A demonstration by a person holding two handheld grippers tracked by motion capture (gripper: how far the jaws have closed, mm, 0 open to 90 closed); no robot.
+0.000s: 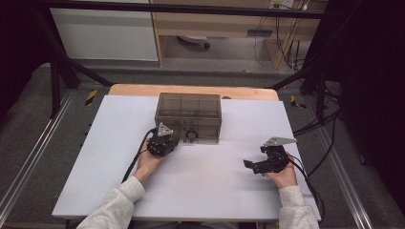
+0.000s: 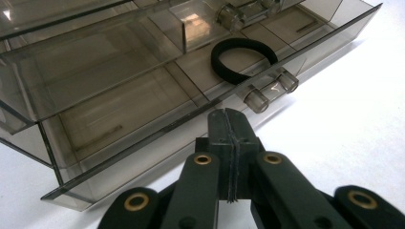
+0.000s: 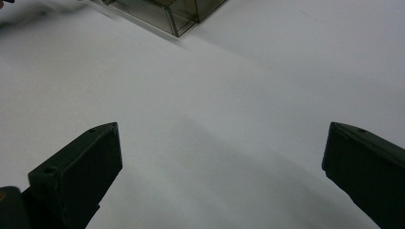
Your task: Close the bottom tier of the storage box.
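Counter (image 1: 200, 191) with a white top carries all the things, and a strip of bare wood shows along its far edge. A smoky transparent drawer box (image 1: 189, 112) stands near that far edge, about at the middle. Its lowest drawer (image 2: 157, 102) is pulled out toward the person and is split into compartments. The left gripper (image 1: 162, 141) is just in front of this drawer, and its jaws are pressed together with nothing between them, the tips close to the drawer's front wall. The right gripper (image 1: 258, 164) is well apart from the box, over the bare white top, with its jaws spread wide and empty. A black elastic ring (image 2: 243, 59) lies flat in one drawer compartment, just behind the clear handle (image 2: 270, 89).
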